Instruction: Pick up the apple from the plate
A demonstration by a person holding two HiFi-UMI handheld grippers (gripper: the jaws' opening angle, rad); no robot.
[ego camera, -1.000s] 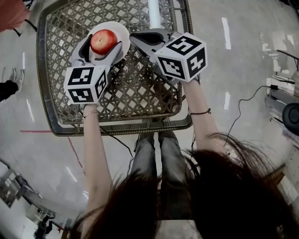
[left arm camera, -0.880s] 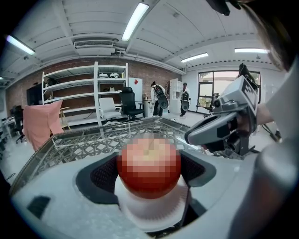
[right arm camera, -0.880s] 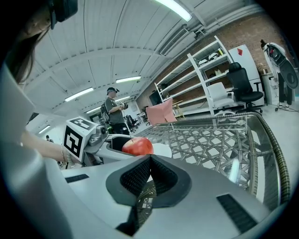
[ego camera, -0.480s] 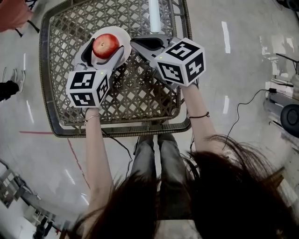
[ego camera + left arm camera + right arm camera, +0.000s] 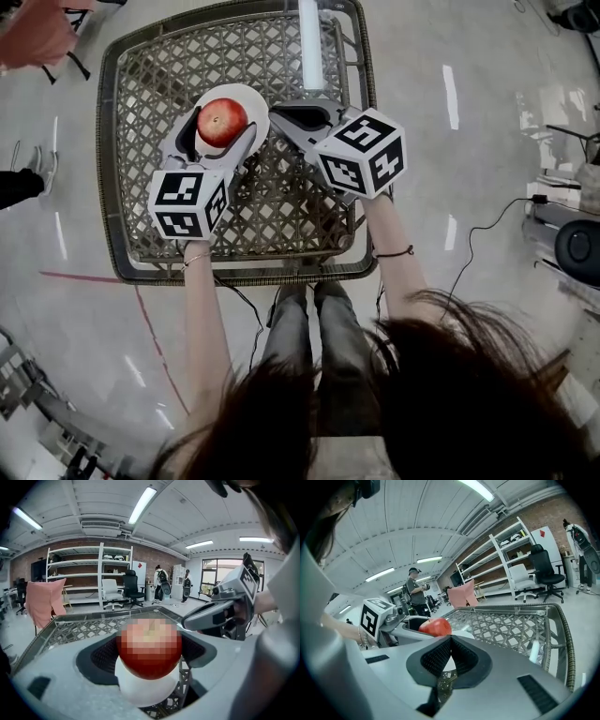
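Observation:
A red apple (image 5: 223,122) sits over a white plate (image 5: 251,97) on the far left part of a woven lattice table (image 5: 281,211). My left gripper (image 5: 221,112) has one jaw on each side of the apple, and its dark pads (image 5: 101,657) press against the fruit's flanks. In the left gripper view the apple (image 5: 149,654) fills the gap and the plate (image 5: 146,692) shows just beneath it. My right gripper (image 5: 281,112) is shut on nothing, just right of the plate. In its view, the apple (image 5: 436,626) lies beyond its closed pads (image 5: 440,658).
A white tube (image 5: 309,42) lies on the table's far side, above the right gripper. The table's raised rim (image 5: 111,187) runs all round. A pink cloth (image 5: 37,33) hangs at the upper left. A black cable (image 5: 487,220) lies on the floor at the right.
The left jaws have drawn in against the apple's sides. The head camera has shifted, so the table sits lower and smaller in view. The right gripper stays shut beside the plate.

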